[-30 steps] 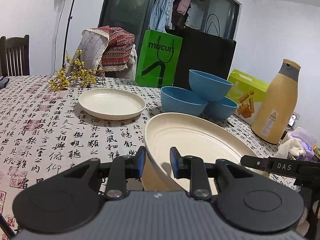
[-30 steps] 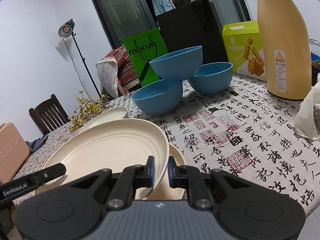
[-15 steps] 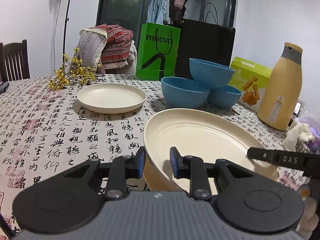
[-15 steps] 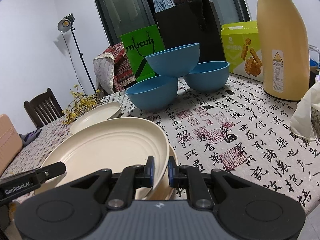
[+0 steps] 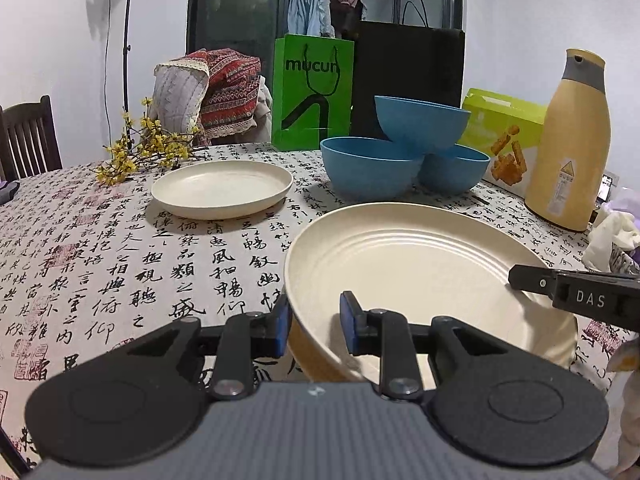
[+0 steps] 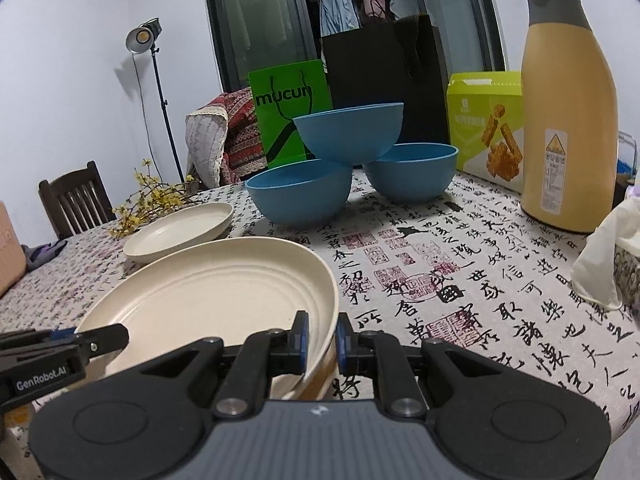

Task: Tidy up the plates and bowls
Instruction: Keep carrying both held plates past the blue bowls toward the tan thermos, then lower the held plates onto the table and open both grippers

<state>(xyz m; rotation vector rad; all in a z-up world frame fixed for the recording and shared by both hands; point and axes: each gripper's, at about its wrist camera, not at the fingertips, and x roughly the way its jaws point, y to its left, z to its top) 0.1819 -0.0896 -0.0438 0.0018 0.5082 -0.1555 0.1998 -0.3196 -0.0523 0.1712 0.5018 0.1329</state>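
Left gripper point(image 5: 313, 326) fingers pinch near rim of cream plate point(image 5: 416, 276); right gripper point(image 6: 319, 338) fingers pinch opposite rim; plate tilted above worktop point(image 5: 120, 248).

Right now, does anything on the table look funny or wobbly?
Yes. One blue bowl is perched tilted on the rims of two other blue bowls instead of nested inside them, so it looks as if it could slip off.

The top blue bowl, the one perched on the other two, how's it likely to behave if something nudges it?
The top blue bowl probably tips or slides easily: it rests tilted on the rims of two lower bowls. It looks like stiff, light plastic, so likely no breakage, though it could roll across the tablecloth.
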